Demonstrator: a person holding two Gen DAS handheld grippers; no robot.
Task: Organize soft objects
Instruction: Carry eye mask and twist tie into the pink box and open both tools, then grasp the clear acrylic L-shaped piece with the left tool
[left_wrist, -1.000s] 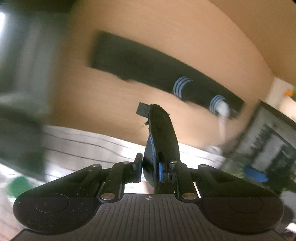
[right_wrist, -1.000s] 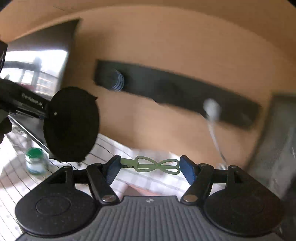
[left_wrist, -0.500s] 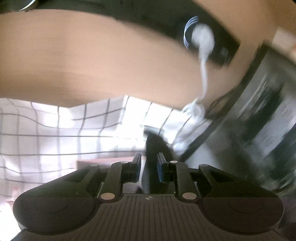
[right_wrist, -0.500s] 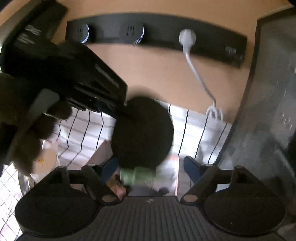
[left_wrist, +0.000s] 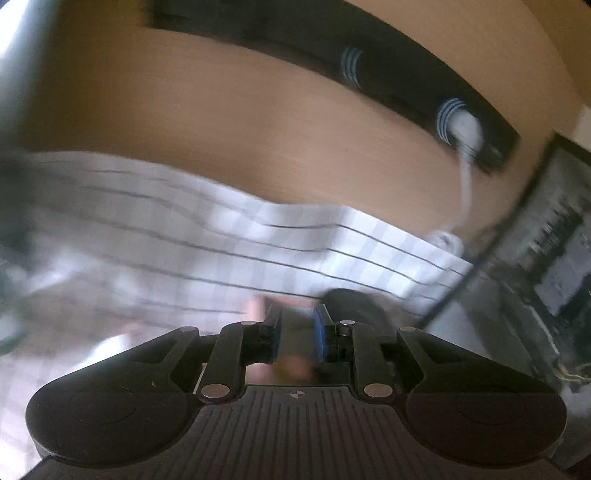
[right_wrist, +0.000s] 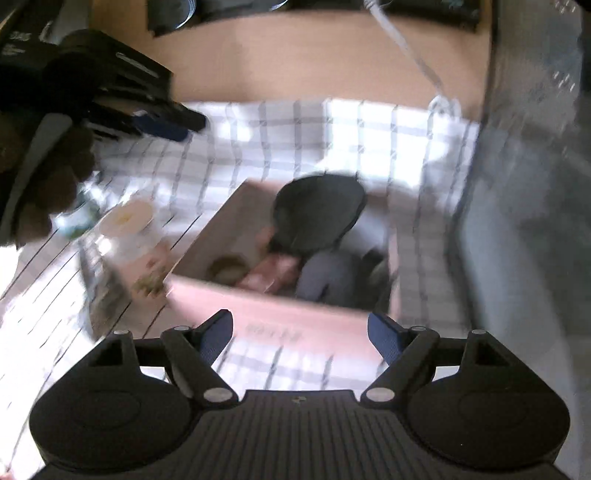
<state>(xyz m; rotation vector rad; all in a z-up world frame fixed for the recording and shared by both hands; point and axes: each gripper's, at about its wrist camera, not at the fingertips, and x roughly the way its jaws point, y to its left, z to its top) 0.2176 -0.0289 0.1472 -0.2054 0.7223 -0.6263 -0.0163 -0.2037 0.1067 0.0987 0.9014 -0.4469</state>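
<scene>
From the left wrist, the left gripper shows a narrow gap between its blue pads with nothing in it — the black round pad it pinched a second ago now lies just beyond its right finger, low over the checked cloth; one black power strip with one white plug crosses the wooden wall. From the right wrist, the right gripper stands wide open and empty, the green band it held earlier gone. Ahead of it sits one pink box, the black pad resting inside atop a grey bundle and other soft pieces too blurred to count.
</scene>
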